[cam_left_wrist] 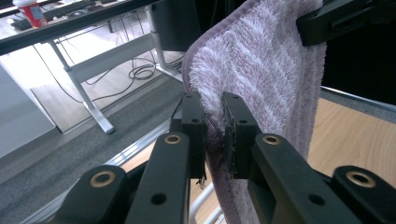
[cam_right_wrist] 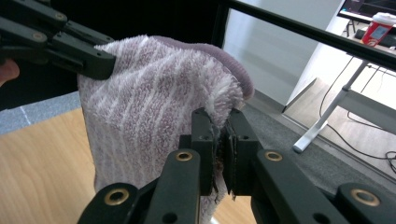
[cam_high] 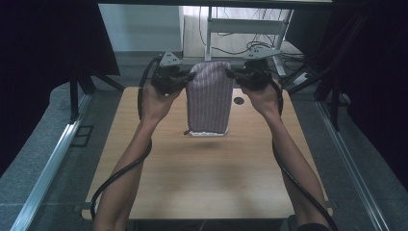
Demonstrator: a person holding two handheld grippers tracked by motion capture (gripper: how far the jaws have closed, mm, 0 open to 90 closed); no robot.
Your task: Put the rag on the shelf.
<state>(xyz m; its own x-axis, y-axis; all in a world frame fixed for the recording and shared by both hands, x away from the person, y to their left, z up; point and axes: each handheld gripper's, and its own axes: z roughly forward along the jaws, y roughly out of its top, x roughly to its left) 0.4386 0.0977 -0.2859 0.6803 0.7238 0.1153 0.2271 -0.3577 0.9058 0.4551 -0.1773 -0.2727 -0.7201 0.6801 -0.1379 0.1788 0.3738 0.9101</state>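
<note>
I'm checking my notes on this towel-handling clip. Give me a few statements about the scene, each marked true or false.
1. Both grippers grip the towel at its top corners. True: the left gripper and the right gripper each pinch a corner.
2. The towel lies flat on the table. False: it hangs from the grippers, with its lower end at the tabletop.
3. The towel is plain blue. False: it is pale purple with light stripes.
4. A red cup stands on a desk in the background. True.
5. The left gripper's jaws are wide open. False: they are shut on the towel's edge.
</note>
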